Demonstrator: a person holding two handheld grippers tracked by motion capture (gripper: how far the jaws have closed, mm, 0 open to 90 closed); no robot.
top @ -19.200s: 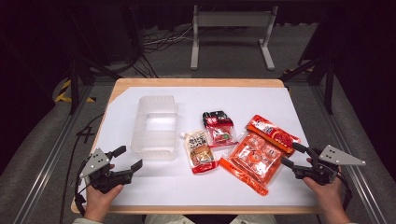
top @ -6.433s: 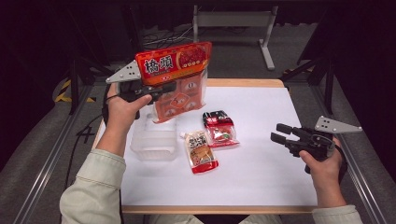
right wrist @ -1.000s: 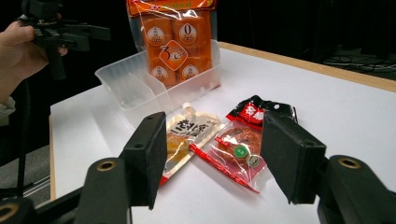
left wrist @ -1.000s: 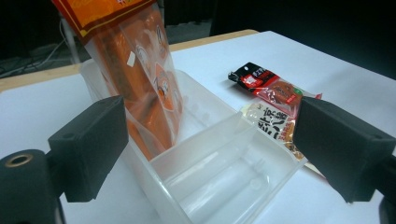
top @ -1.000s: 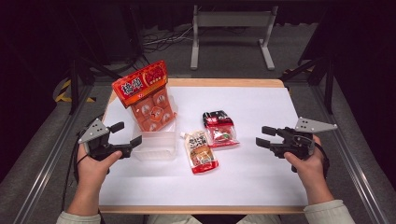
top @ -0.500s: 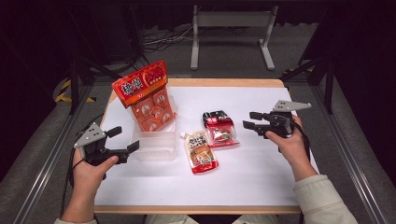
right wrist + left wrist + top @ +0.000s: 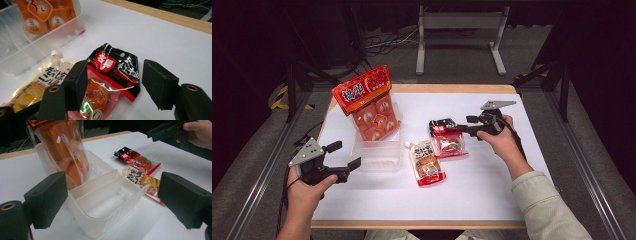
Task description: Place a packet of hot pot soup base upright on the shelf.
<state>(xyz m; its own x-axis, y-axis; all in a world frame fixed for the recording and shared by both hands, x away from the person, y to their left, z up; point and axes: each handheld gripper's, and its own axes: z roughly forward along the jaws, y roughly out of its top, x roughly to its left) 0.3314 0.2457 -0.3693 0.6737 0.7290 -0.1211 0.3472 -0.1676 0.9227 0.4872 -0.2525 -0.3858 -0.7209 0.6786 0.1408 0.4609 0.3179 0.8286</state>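
Now the right gripper (image 7: 468, 123) hangs low over the black-and-red packet (image 7: 447, 139), its jaws standing well apart and, having just been opening, pressing on nothing. In the right gripper view the packet (image 7: 113, 80) lies flat on the white table (image 7: 175, 47) between and under the two jaws: the left jaw overlaps the clear part of the packet, where a round reddish piece shows, and the right jaw stands past the packet's black edge, over bare table. Whether either jaw brushes the foil cannot be told. Just beside the packet, on the side toward the left hand, lies a yellow pouch (image 7: 427, 161) with a white spout, flat on the table; the two wrappers overlap or touch at one edge. Beyond the pouch stands a clear tray (image 7: 374, 150) with a divider across it, and a tall orange bag (image 7: 368, 102) stands upright in its far compartment, leaning on the wall; the near compartment (image 7: 107, 205) holds nothing. The left gripper (image 7: 346, 155) is held near the tray's near left corner, its jaws wide apart too, and in the left gripper view the tray's end sits between them without either pad (image 7: 47, 197) touching it. Nothing lies between the right gripper and the packet; the pouch and tray stand off to the side of it.
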